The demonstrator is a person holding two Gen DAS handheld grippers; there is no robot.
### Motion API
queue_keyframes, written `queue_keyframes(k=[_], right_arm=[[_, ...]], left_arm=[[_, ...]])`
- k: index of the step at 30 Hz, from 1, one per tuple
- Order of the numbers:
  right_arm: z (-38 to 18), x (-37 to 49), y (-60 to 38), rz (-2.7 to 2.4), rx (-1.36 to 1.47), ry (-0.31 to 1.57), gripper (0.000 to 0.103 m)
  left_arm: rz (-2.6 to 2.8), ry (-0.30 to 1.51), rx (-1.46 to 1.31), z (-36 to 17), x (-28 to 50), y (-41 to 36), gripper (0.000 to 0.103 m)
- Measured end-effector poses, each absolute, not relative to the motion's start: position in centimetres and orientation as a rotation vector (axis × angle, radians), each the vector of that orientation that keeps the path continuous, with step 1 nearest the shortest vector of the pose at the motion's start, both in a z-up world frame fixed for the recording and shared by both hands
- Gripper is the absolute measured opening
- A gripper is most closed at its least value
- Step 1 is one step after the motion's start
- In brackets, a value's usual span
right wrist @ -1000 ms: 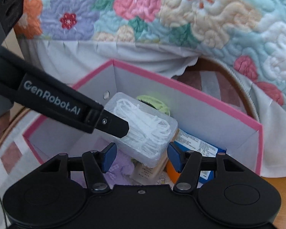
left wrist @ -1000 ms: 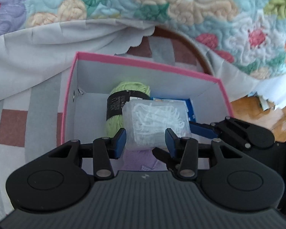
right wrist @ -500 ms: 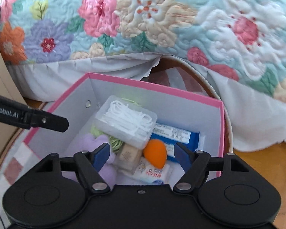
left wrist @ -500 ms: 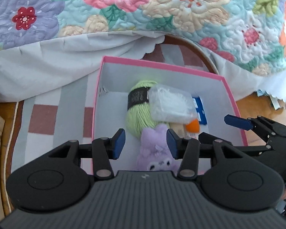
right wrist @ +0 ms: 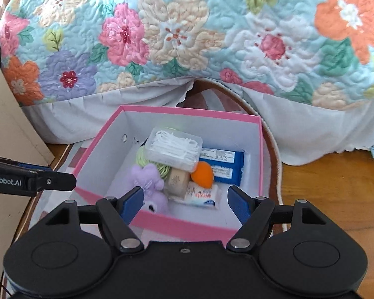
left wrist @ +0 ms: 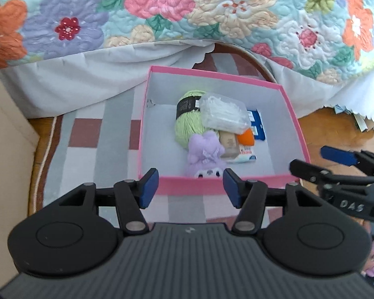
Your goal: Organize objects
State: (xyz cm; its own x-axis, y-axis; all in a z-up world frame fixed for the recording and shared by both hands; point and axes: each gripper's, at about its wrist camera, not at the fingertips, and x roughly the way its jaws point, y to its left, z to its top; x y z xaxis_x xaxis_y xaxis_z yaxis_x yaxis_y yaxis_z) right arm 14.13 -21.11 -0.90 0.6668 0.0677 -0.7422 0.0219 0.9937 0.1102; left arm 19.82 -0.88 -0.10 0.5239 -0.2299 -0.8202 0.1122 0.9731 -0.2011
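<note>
Inside one pink box [right wrist: 187,224] on the rug lie one clear case [right wrist: 174,149], one green yarn ball [left wrist: 188,124], one purple plush [right wrist: 149,184] and one orange sponge [right wrist: 202,172]. Left gripper [left wrist: 190,186] jaws, just opening, and right gripper [right wrist: 185,203] jaws stand wide, both empty

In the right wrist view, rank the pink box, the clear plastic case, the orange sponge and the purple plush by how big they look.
1. pink box
2. clear plastic case and purple plush: too alike to rank, and the plush is partly hidden and nearer the camera
3. orange sponge
</note>
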Motion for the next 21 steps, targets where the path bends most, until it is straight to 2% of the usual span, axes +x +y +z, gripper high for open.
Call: queue_keyframes(k=[9, 21], right_arm=[[3.1, 9.8, -20.1, -0.038, 0.077, 0.856, 0.079], [4.9, 4.9, -20.7, -0.068, 0.098, 0.880, 0.082]], left_arm=[[-0.168, 1.019, -0.028, 2.5, 16.1, -1.6, 0.060], [-0.171, 1.007, -0.036, 4.5, 12.2, -1.8, 0.074]])
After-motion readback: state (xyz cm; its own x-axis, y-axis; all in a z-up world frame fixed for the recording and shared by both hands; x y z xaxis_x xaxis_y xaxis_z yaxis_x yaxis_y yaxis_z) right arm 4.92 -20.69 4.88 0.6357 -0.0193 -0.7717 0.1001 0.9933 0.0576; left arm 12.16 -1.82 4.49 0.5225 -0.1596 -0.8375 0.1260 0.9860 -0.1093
